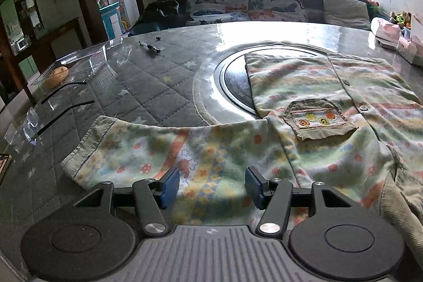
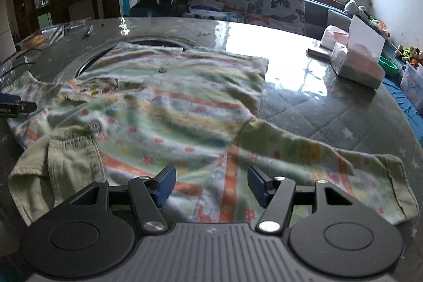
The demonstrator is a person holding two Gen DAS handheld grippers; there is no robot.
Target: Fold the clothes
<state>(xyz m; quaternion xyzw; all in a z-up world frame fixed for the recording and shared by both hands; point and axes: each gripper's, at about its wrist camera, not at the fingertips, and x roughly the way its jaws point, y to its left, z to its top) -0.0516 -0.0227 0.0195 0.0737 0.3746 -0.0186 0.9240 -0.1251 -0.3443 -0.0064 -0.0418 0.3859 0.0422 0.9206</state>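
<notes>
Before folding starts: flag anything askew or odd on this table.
The shirt lies spread flat, but its collar end is bunched and rumpled near the table's near edge. A pair of glasses sits loose by the left sleeve. Nothing is spilled or damaged.

no legible text, labels or numbers anywhere

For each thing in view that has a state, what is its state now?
Left hand-held gripper: open, above the left sleeve.
Right hand-held gripper: open, above the right sleeve.
Shirt: spread flat, unfolded, buttoned, sleeves out.
Chest pocket: lying flat.
Clear plastic tray: uncovered, one yellowish item inside.
Tissue box: open, tissue sticking up.
</notes>
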